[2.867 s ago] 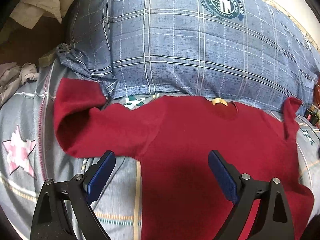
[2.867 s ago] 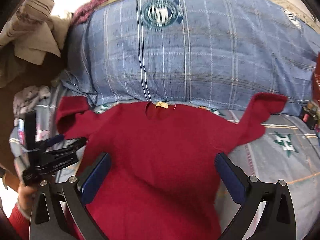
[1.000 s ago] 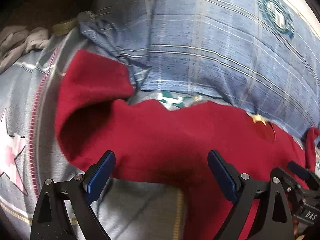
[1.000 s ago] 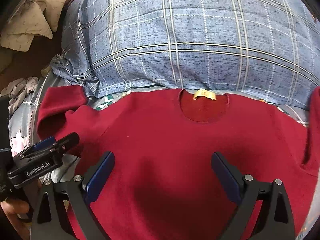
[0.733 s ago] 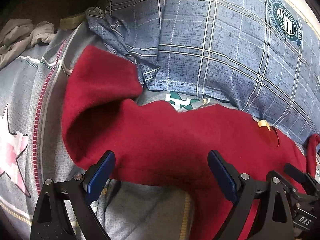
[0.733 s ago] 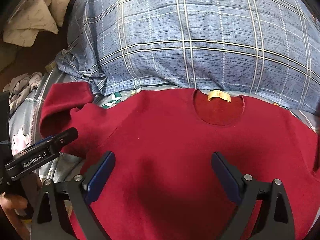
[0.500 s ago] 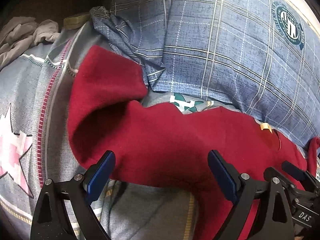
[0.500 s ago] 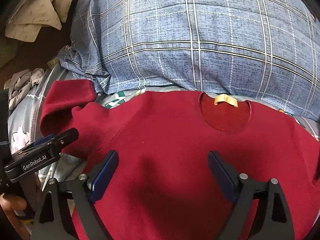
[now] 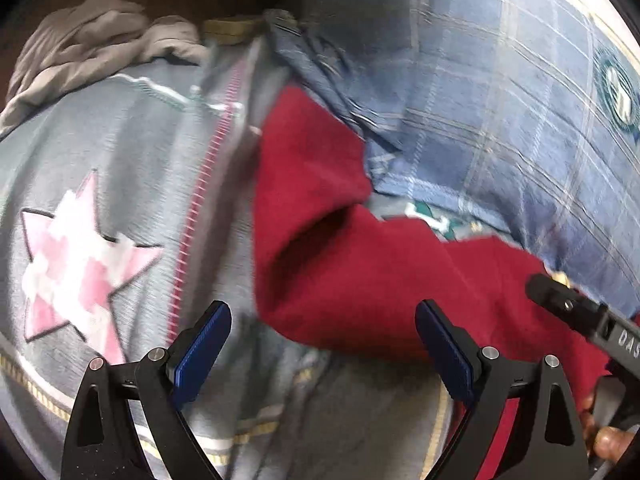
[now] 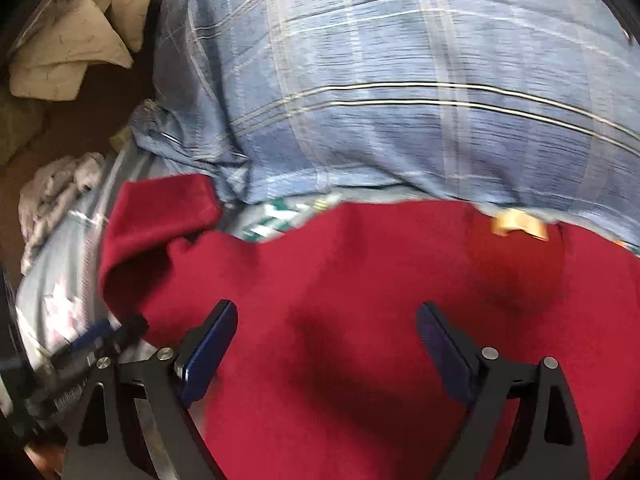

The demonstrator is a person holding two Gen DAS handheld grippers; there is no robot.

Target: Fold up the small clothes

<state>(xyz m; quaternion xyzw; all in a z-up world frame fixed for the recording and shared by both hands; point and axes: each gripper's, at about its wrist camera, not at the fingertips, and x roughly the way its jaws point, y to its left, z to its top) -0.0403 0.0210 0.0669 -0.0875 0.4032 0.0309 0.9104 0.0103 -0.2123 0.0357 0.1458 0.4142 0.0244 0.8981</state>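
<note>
A small dark red sweater [image 10: 400,300] lies flat on the bed, neck hole with a yellow label [image 10: 518,222] toward the pillow. Its left sleeve [image 9: 312,208] is bent back on itself beside the pillow's corner. My left gripper [image 9: 322,344] is open and empty, low over the sleeve's lower edge. My right gripper [image 10: 326,344] is open and empty over the sweater's chest. The right gripper's body also shows at the right edge of the left wrist view [image 9: 580,316], and the left gripper at the lower left of the right wrist view [image 10: 92,344]. Both views are motion-blurred.
A big blue plaid pillow [image 10: 400,80] lies right behind the sweater. The grey bedsheet [image 9: 100,152] has a pink star [image 9: 76,264] left of the sleeve. Crumpled grey cloth [image 9: 92,40] and beige cloth [image 10: 72,56] lie at the far left beyond the bed.
Both grippers have swung left and moved closer. The left one now faces the bent left sleeve and the star; the right one has shifted from the neck toward the left shoulder. Jaws stay open.
</note>
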